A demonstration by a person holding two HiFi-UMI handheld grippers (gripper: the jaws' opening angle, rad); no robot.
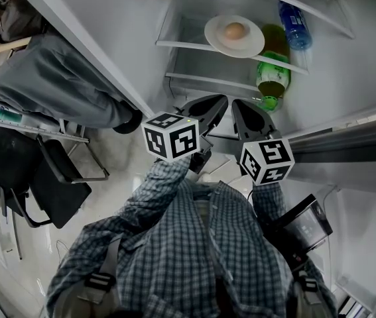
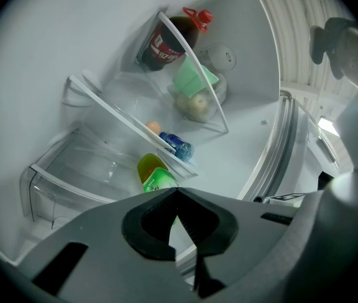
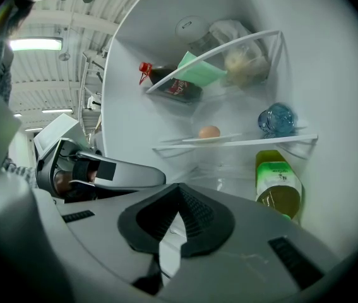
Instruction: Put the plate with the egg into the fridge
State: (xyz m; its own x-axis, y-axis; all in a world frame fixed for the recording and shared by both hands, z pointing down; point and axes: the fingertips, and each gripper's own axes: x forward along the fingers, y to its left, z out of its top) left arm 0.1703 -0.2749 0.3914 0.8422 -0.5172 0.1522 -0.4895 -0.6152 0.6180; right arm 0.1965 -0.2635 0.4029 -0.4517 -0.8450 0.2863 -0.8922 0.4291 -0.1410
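The plate (image 1: pixel 217 35) with the egg (image 1: pixel 234 30) is sitting on a glass shelf (image 1: pixel 181 45) of the open fridge (image 1: pixel 347 78), with a blue bottle (image 1: pixel 295 26) lying at the shelf's right edge. The left gripper (image 1: pixel 219 103) and right gripper (image 1: pixel 239 106) are hovering before the fridge, jaws closed on nothing. A dark chair (image 1: pixel 55 177) is standing on the pale floor (image 1: pixel 115 191) at left.

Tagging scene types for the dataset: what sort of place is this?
An open fridge, likely in a workshop or lab, not a home: plate with an egg on a shelf, a green bottle below, strip light on a ribbed ceiling.
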